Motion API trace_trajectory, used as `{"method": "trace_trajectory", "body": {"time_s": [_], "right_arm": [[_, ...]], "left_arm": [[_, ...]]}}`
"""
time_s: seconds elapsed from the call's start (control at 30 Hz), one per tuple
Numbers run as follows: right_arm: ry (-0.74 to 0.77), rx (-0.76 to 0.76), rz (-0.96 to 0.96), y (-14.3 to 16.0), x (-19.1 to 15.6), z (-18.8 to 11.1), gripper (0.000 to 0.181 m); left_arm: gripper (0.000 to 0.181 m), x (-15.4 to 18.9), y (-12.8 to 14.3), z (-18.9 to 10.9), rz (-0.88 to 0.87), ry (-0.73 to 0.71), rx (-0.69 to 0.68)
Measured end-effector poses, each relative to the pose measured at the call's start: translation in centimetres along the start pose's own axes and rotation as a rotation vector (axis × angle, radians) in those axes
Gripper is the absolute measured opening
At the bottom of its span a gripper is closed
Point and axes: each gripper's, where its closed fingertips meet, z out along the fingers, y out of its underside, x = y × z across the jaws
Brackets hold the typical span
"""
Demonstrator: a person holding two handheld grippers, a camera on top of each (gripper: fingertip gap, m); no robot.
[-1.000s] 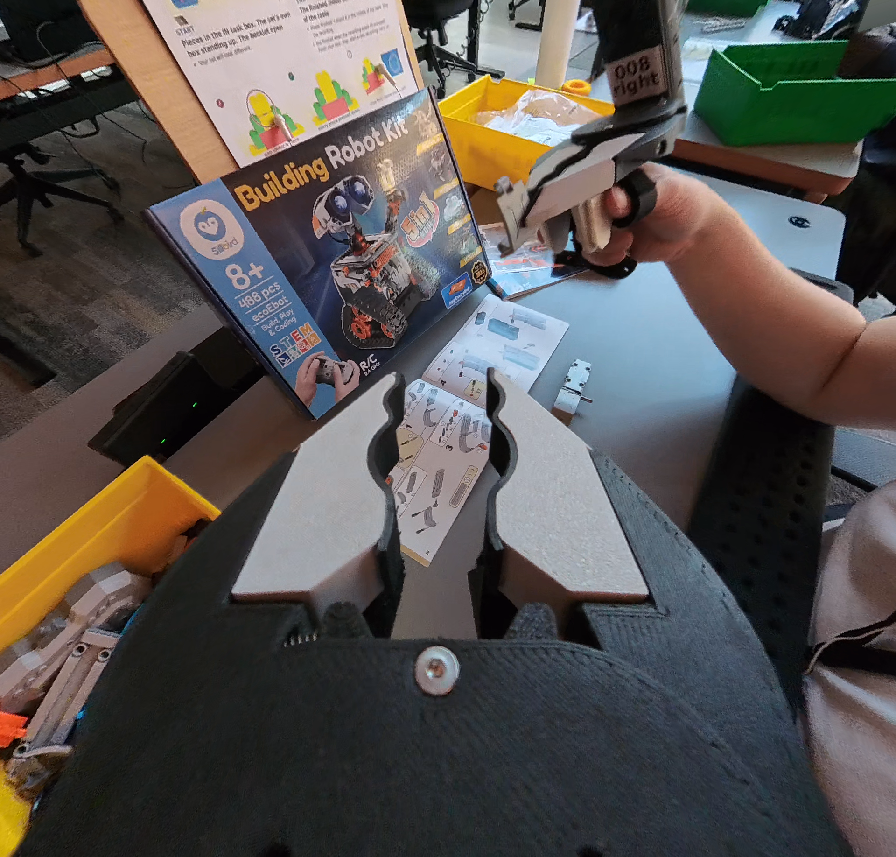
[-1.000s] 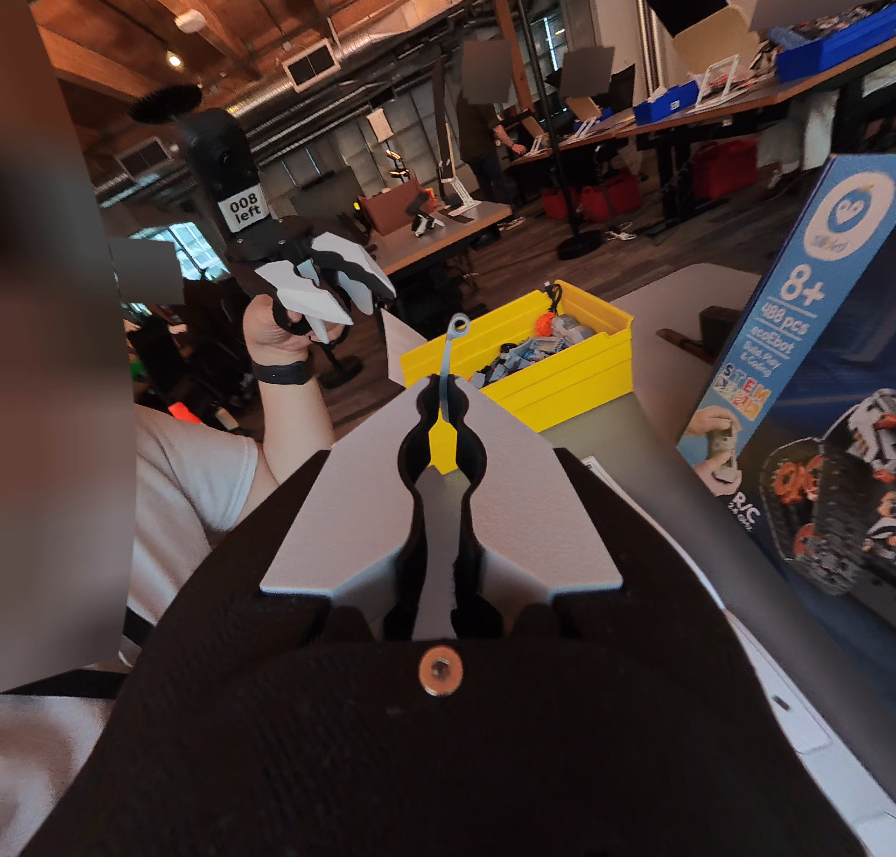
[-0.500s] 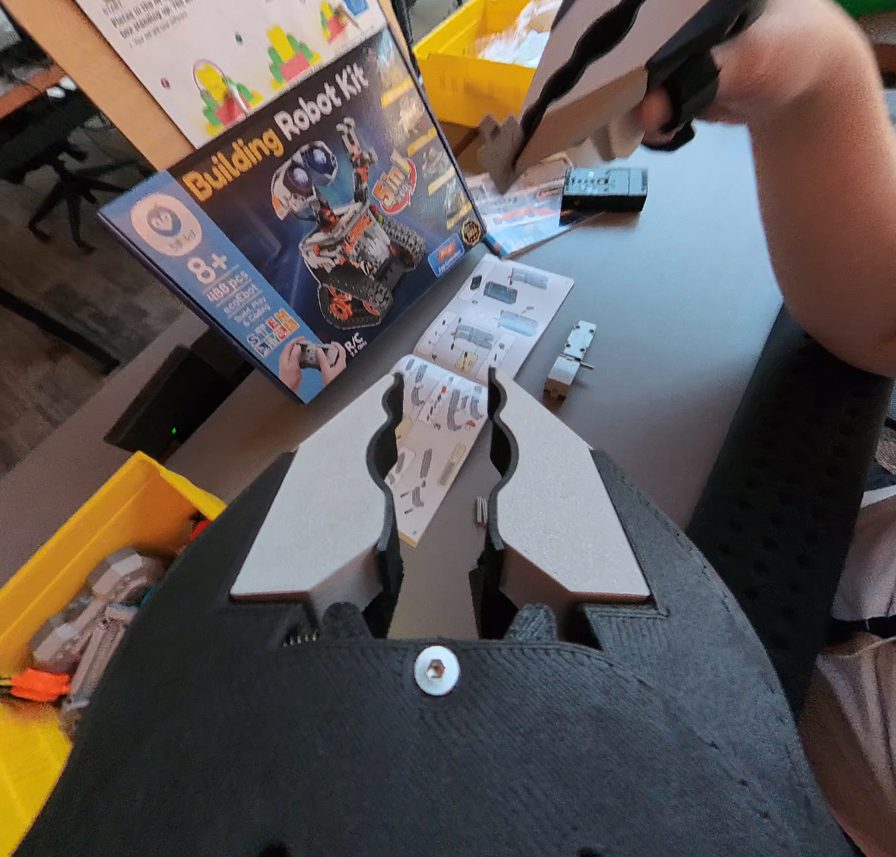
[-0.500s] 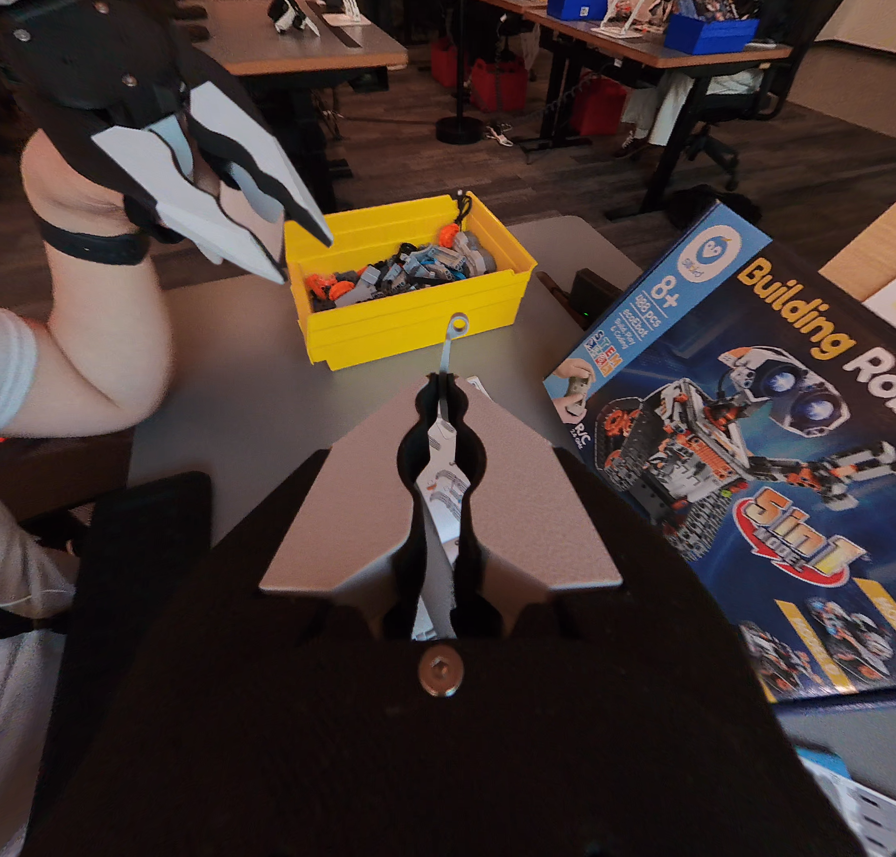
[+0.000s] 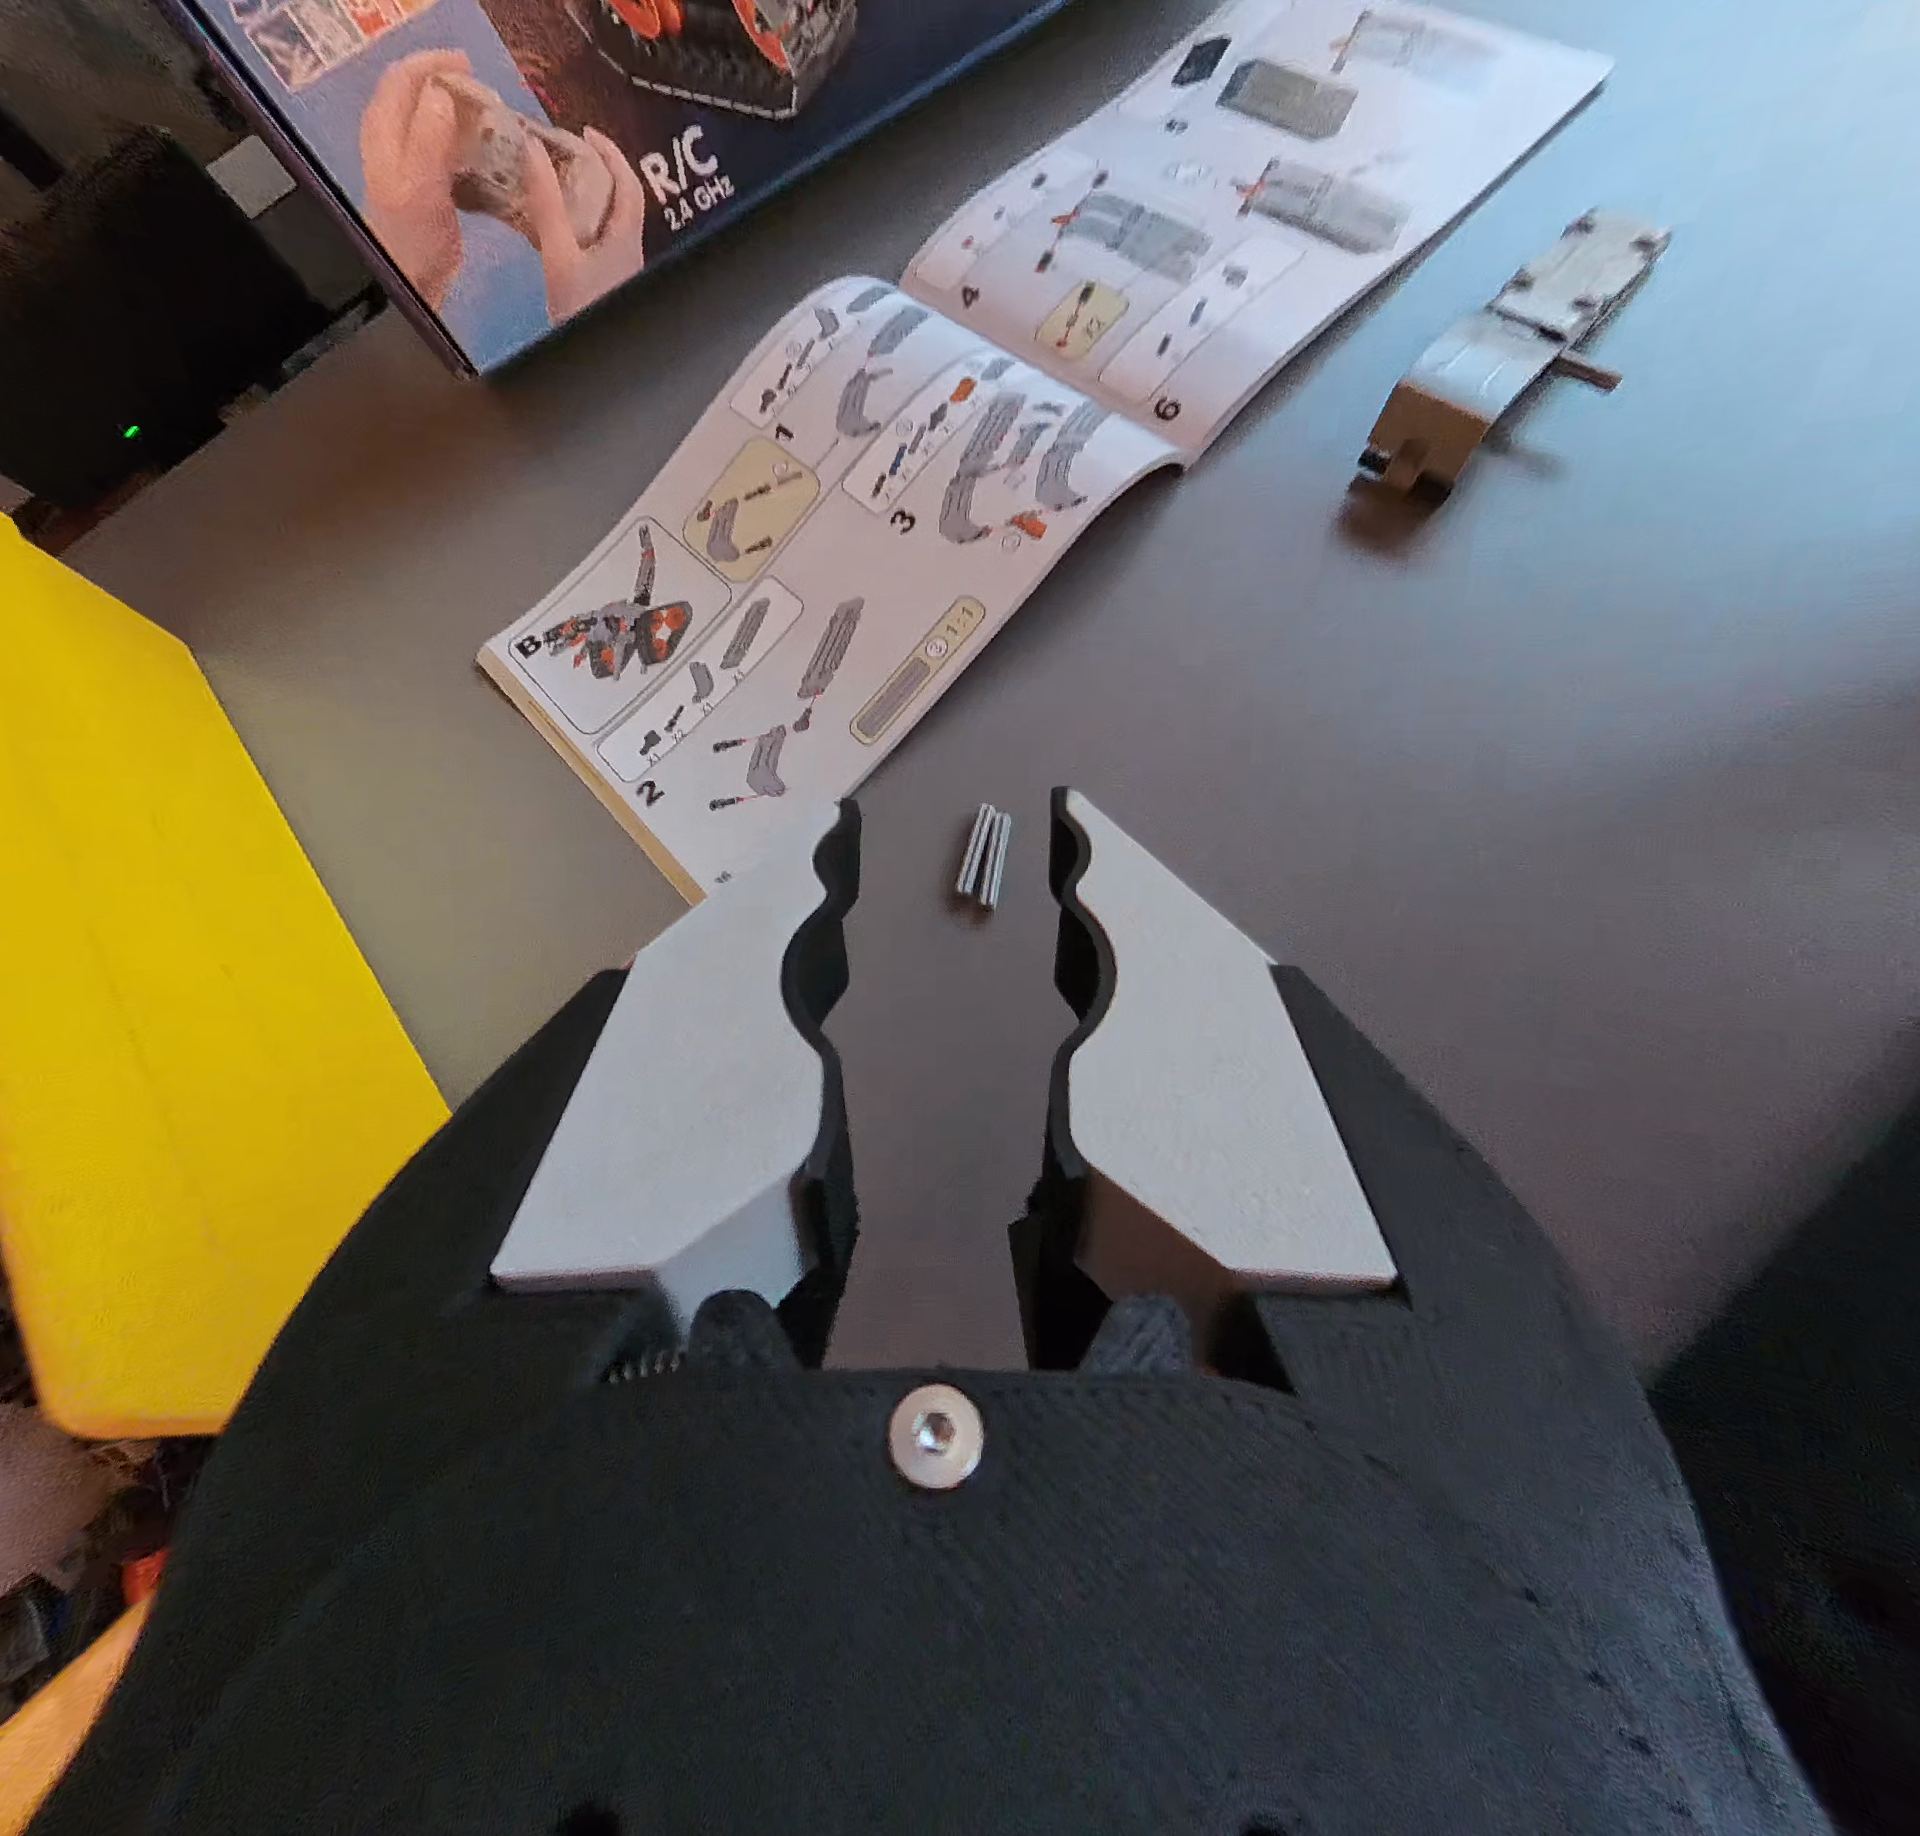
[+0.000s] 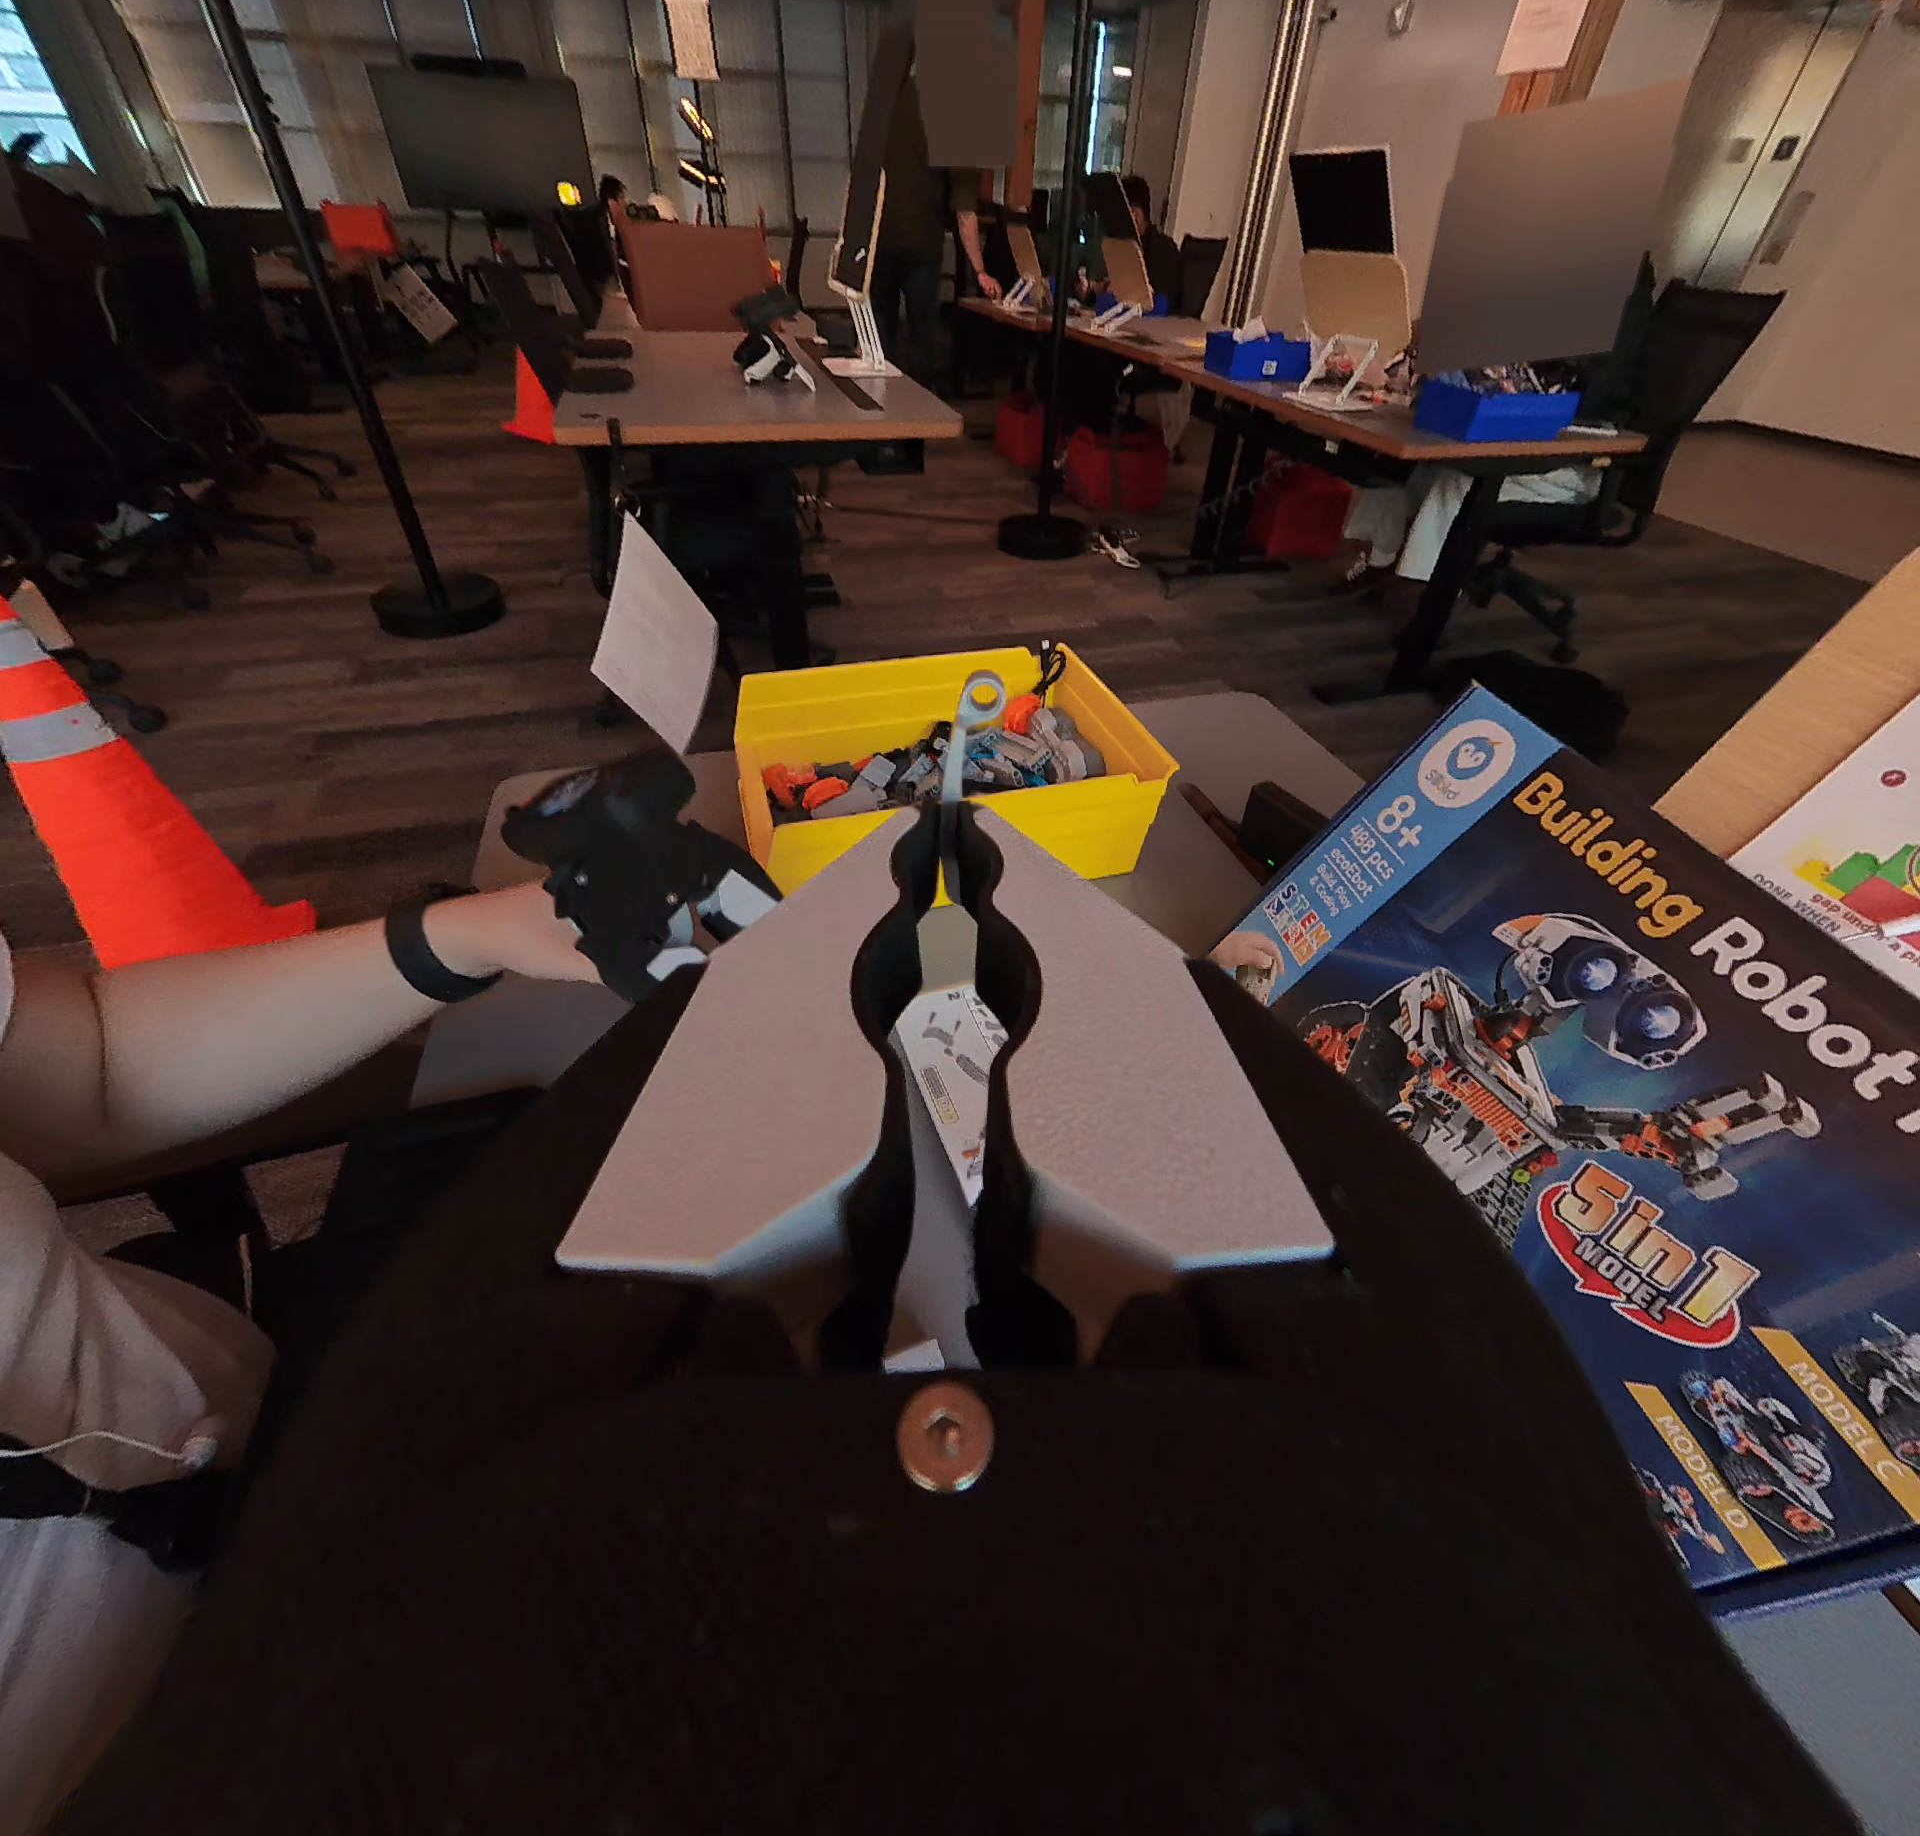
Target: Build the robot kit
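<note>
Grey tabletop [image 5: 1455, 851] fills the left wrist view. Left hand-held gripper [image 5: 954, 815] hovers low with jaws apart, two small metal pins [image 5: 983, 859] lying between its tips. Just beyond lies an open instruction booklet [image 5: 935, 498], then a grey assembled part [image 5: 1507, 352]. Right hand-held gripper [image 6: 948, 818] pinches a thin grey beam [image 6: 961, 747], a yellow bin [image 6: 1039, 820] behind it.

Left hand-held gripper [image 5: 951, 815] lowered to small grey pins [image 5: 982, 851].
</note>
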Motion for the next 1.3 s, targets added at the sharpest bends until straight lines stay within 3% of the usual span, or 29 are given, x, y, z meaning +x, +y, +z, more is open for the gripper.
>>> {"method": "trace_trajectory", "body": {"time_s": [0.17, 0.2, 0.27, 0.4, 0.47, 0.6, 0.8, 0.9, 1.0, 1.07, 1.3], "right_arm": [[0.002, 0.066, -0.022, -1.3, -0.3, -1.8, 0.001], [0.008, 0.077, -0.028, -1.5, -0.2, -2.1, 0.001], [0.020, 0.097, -0.037, -1.9, -0.1, -2.7, 0.001], [0.031, 0.122, -0.031, -2.2, 0.3, -3.5, 0.001], [0.044, 0.128, -0.024, -2.3, 0.7, -3.7, 0.001], [0.048, 0.127, -0.035, -2.4, 0.4, -3.8, 0.001], [0.041, 0.141, -0.050, -2.7, 0.1, -3.9, 0.001], [0.038, 0.147, -0.051, -2.8, 0.0, -4.1, 0.001], [0.037, 0.165, -0.053, -3.1, -0.1, -4.7, 0.001], [0.037, 0.188, -0.055, -3.5, -0.1, -5.3, 0.001], [0.017, 0.161, 0.009, -2.4, 1.0, -4.6, 0.001]], "left_arm": [[0.038, 0.3, 2.9, 2.5, -0.026, 0.044, -0.120], [0.035, 0.0, 3.2, 2.8, -0.021, 0.030, -0.133], [0.011, 0.7, 3.0, 3.2, -0.047, 0.101, -0.118], [0.006, 0.8, 3.0, 3.3, -0.041, 0.130, -0.140], [0.006, 0.1, 3.2, 3.2, -0.048, 0.071, -0.180], [0.006, -3.4, 4.8, 1.8, -0.012, -0.215, -0.275], [0.006, -8.1, 5.3, 0.1, -0.204, -0.466, -0.320], [0.006, -9.6, 4.7, 1.5, -0.245, -0.494, -0.395], [0.006, -11.3, 4.4, 3.2, -0.162, -0.570, -0.438], [0.006, -11.1, 4.6, 4.2, -0.174, -0.544, -0.440], [0.012, -12.1, 4.8, 4.2, -0.195, -0.561, -0.407]]}}
